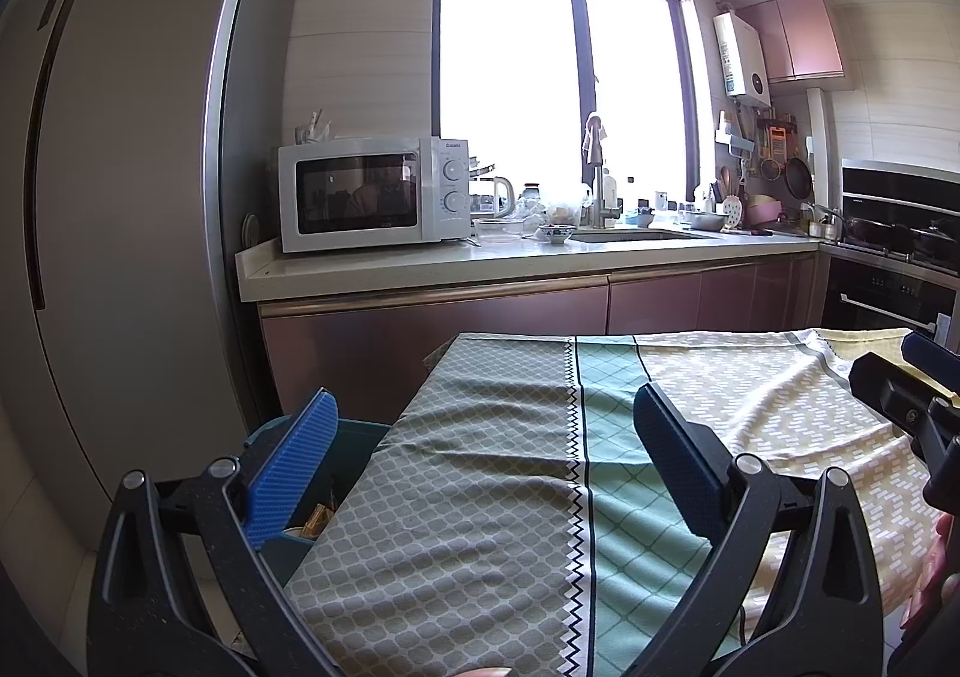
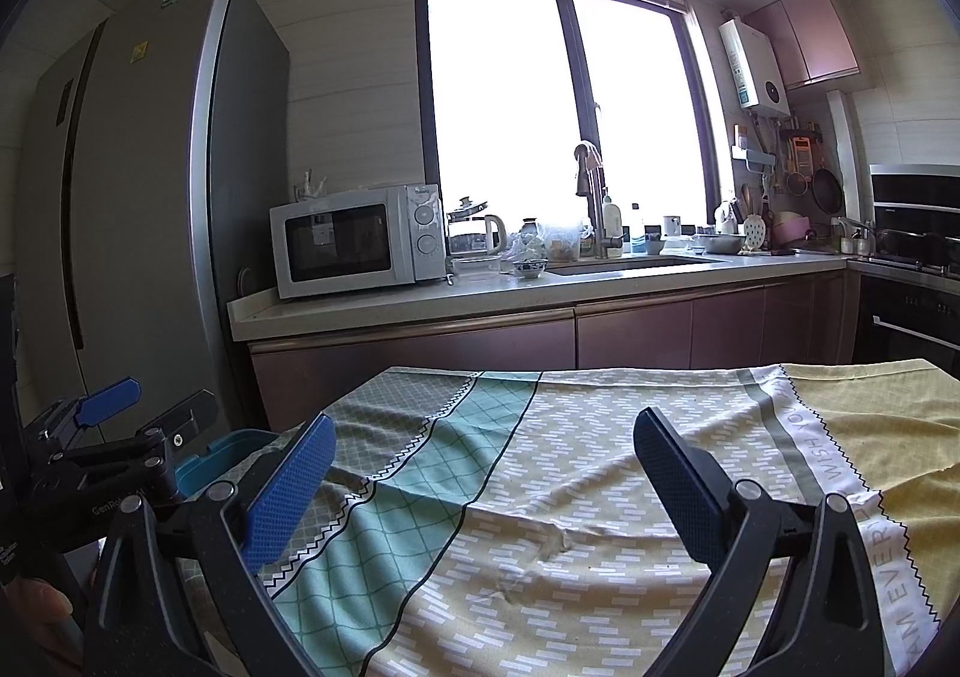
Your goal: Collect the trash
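— Left gripper (image 1: 480,455) is hanging over the table (image 1: 480,497), jaws wide, empty; scraps are sitting in the blue bin (image 1: 354,431) at its left edge

— Right gripper (image 2: 480,473) is spreading wide too, nothing held; I'm seeing no trash on the cloth, so collecting looks finished or needs searching

I look into a kitchen lit hard by a large two-pane window (image 2: 558,113). A tall grey refrigerator (image 2: 150,185) stands at left, beside a pale countertop (image 2: 480,296) carrying a white microwave (image 2: 354,239) and a sink with faucet (image 2: 591,197). Pink cabinets (image 2: 636,332) run beneath. A patterned tablecloth (image 2: 600,467) fills the foreground.
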Demonstrator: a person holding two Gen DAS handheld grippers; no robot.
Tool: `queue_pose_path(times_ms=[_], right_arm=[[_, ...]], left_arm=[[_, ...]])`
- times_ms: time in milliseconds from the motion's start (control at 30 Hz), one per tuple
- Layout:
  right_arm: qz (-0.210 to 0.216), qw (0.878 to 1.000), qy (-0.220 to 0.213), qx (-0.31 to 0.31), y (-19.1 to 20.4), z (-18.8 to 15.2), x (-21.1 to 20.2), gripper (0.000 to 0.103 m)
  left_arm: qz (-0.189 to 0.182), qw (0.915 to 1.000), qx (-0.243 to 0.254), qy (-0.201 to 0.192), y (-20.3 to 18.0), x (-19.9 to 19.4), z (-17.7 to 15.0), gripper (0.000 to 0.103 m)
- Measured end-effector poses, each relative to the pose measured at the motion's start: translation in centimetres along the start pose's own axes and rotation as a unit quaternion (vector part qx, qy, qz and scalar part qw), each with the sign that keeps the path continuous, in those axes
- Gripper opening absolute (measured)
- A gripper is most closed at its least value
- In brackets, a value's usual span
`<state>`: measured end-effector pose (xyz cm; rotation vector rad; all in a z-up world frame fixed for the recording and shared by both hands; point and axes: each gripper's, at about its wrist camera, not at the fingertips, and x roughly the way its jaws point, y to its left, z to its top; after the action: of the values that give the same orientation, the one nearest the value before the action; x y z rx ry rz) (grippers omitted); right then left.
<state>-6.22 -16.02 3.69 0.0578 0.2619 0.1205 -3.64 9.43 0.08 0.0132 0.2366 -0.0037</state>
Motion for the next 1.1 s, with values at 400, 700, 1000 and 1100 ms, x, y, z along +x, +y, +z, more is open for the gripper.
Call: queue_pose_path(times_ms=[400,700,1000,1100], right_arm=[[-0.001,1.0,0.001,0.002,0.0,-0.1,0.0,0.096],[-0.002,1.0,0.002,0.006,-0.4,-0.1,0.0,0.096],[-0.009,1.0,0.008,0.016,-1.6,-0.1,0.6,0.096],[-0.018,0.999,0.03,0.027,-3.0,-0.2,1.4,0.096]], left_arm=[[-0.002,1.0,-0.001,0.001,-0.4,0.5,-0.2,0.097],[-0.011,0.9999,-0.001,0.007,-0.9,1.1,-0.4,0.097],[-0.038,0.9983,0.0,0.045,-2.6,3.4,-0.4,0.097],[-0.052,0.9949,0.003,0.085,-3.8,6.1,-0.6,0.097]])
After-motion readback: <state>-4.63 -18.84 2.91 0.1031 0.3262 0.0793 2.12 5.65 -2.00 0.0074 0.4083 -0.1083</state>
